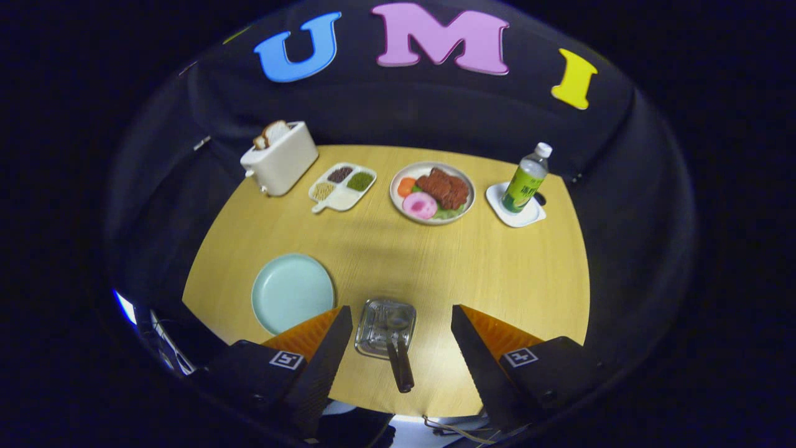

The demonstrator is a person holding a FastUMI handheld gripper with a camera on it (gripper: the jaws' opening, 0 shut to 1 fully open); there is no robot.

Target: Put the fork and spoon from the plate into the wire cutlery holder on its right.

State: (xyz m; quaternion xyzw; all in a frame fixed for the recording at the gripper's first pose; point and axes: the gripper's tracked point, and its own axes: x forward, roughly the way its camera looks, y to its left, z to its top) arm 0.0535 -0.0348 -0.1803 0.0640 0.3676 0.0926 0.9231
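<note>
Hovering with jaws wide apart and empty, the gripper (pixel 401 348) frames the wire cutlery holder (pixel 385 328), where fork and spoon handles (pixel 401 364) already jut out beside the bare mint plate (pixel 292 292); a careless bump could topple them

The gripper view looks down from well above the near edge of the round wooden table (pixel 435 267), facing forward and tilted toward the far booth wall; the whole tabletop falls in view, from the wire cutlery holder (pixel 384 328) near, between the parted fingers of the gripper (pixel 401 351), out to the toaster (pixel 281 158) far left and the bottle (pixel 525 178) far right; no thing is seen close up.
</note>
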